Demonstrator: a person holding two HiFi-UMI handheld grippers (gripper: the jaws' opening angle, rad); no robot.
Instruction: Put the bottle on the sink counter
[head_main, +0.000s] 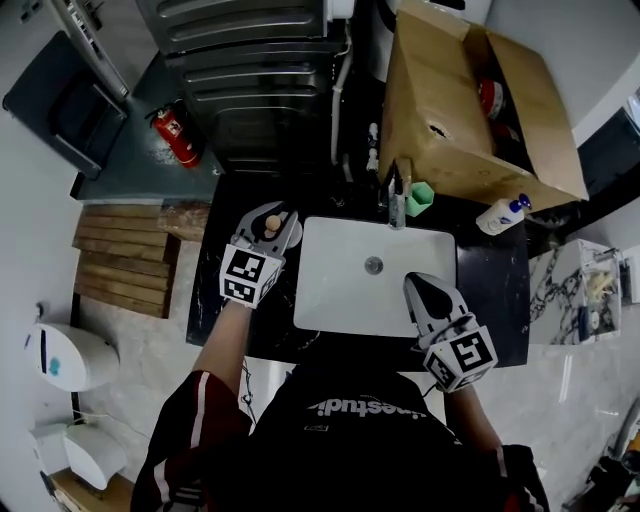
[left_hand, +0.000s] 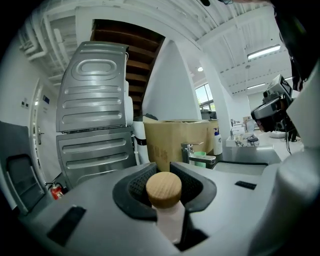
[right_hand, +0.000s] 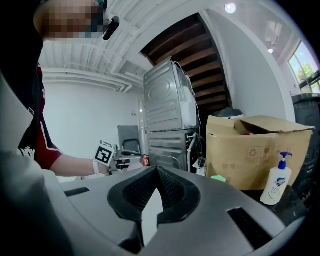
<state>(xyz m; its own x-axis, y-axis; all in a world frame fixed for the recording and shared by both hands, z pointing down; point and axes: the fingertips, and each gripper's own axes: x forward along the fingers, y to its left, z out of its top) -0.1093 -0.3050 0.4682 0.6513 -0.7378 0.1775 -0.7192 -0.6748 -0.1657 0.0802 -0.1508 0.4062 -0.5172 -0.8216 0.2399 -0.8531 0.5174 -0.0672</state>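
Observation:
A small pale bottle (left_hand: 170, 220) with a round wooden cap sits upright between the jaws of my left gripper (left_hand: 163, 171), which is shut on its neck. In the head view that gripper (head_main: 275, 212) and the bottle (head_main: 271, 225) hover over the black sink counter (head_main: 492, 290), just left of the white basin (head_main: 340, 290). My right gripper (head_main: 424, 290) hangs over the basin's near right corner. Its jaws (right_hand: 156, 171) meet at the tips with nothing between them.
A faucet (head_main: 397, 200) and a green cup (head_main: 420, 198) stand behind the basin. A white pump bottle (head_main: 503, 214) stands at the back right, in front of an open cardboard box (head_main: 470, 100). Grey stacked machines (head_main: 255, 80) and a fire extinguisher (head_main: 176, 136) lie beyond the counter's left end.

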